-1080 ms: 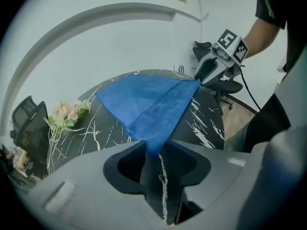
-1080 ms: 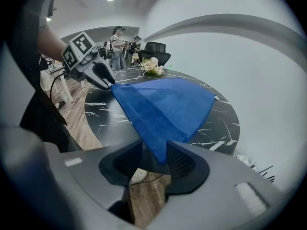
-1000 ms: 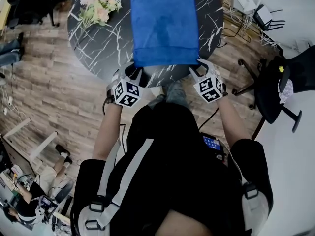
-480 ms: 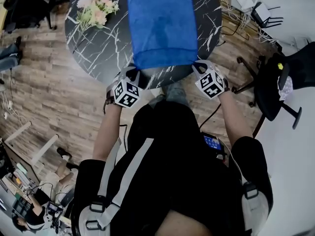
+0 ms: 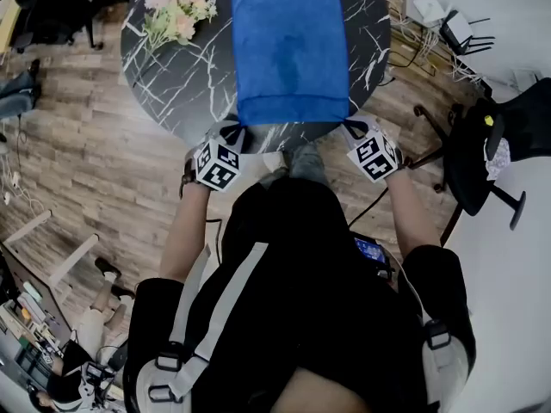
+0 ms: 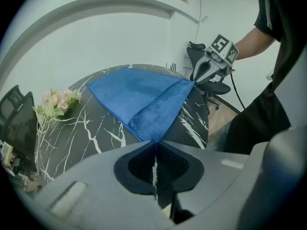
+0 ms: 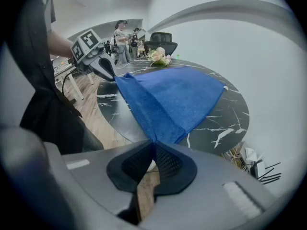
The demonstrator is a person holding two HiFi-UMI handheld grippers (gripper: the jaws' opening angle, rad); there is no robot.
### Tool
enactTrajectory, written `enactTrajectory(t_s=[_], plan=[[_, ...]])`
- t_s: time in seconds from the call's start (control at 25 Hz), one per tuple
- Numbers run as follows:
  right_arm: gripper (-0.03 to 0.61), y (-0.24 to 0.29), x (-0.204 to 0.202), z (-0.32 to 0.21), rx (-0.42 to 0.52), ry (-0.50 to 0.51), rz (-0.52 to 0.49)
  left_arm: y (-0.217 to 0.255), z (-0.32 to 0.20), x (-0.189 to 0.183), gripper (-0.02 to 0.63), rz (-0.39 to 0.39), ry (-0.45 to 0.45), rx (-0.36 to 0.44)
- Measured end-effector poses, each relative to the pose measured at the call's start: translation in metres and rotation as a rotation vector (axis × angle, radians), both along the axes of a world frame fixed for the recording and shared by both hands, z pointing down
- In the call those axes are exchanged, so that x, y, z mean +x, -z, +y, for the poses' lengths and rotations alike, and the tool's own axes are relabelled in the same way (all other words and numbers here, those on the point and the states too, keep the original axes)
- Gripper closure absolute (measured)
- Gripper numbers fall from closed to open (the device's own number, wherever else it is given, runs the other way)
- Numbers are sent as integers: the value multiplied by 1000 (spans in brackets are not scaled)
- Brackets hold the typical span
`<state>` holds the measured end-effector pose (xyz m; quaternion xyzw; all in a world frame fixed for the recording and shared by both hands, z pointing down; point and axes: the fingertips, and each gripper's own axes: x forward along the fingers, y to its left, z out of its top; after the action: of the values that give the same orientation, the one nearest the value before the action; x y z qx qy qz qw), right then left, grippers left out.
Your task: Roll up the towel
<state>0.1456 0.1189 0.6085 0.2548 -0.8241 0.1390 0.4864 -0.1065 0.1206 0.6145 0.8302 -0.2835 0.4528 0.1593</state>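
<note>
Your left tongs (image 5: 242, 130) are clenched on the near left corner of the blue towel (image 5: 290, 46); in the left gripper view the cloth runs straight into the closed jaws, pinched to a point. Your right tongs (image 5: 349, 126) are clenched the same way on the near right corner, with a narrow fold of blue caught between the pads. Both tongs point steeply down at the near rim of the round black marbled worktop (image 5: 176, 89), one at each end of the towel's near hem, and the hem is drawn fairly straight between them. The rest of the towel lies spread flat on the worktop, a long strip running away from you down the middle to the far side. The near edge shows a thicker band, slightly raised where you hold it. A bunch of pale flowers (image 5: 175, 14) rests on the worktop well to the left of the towel, clear of it. A black chair (image 5: 482, 149) stands on the wooden floor (image 5: 95, 170) to your right
</note>
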Motion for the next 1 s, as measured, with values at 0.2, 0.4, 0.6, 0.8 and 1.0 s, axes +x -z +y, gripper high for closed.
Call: enactTrajectory(t_s=[0.2,0.4,0.6,0.8,1.0], plan=[[560,14,-2,-3,7,-48,-43,7,3,-3,591,39,54,-38],[560,24,-4,-27,19,-71,-69,22,-25,-6,589,77,102,-35],[558,31,-5,-57,33,-61,-79,28,-50,-10,588,51,120,-54],[558,33,-2,-89,40,-44,-75,29,-80,-6,586,27,112,-49],[554,28,-2,-115,29,-32,-64,24,-104,-8,572,1,131,-52]])
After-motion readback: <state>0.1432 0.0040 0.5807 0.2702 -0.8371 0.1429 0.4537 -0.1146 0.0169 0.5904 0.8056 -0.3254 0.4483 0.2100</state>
